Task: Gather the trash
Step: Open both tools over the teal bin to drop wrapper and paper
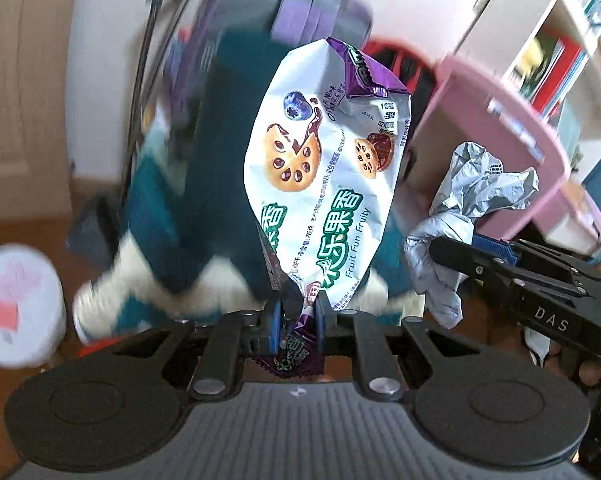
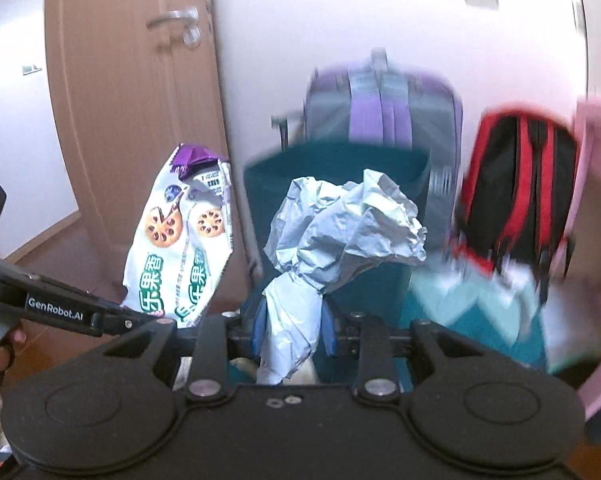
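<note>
Both grippers hold trash up in the air, side by side.

The left gripper (image 1: 296, 322) is clamped on the bottom edge of a white and purple biscuit wrapper (image 1: 324, 168), which stands upright above it. The right gripper (image 2: 290, 330) is closed on the twisted neck of a crumpled grey bag (image 2: 340, 228), its bulk bunched above the fingers. The two loads hang near each other without touching. Behind them, blurred, stand a teal bin (image 2: 340, 160), a purple suitcase (image 2: 380, 100) and a red and black backpack (image 2: 516, 184) against the wall, beside a brown door (image 2: 132, 100).
</note>
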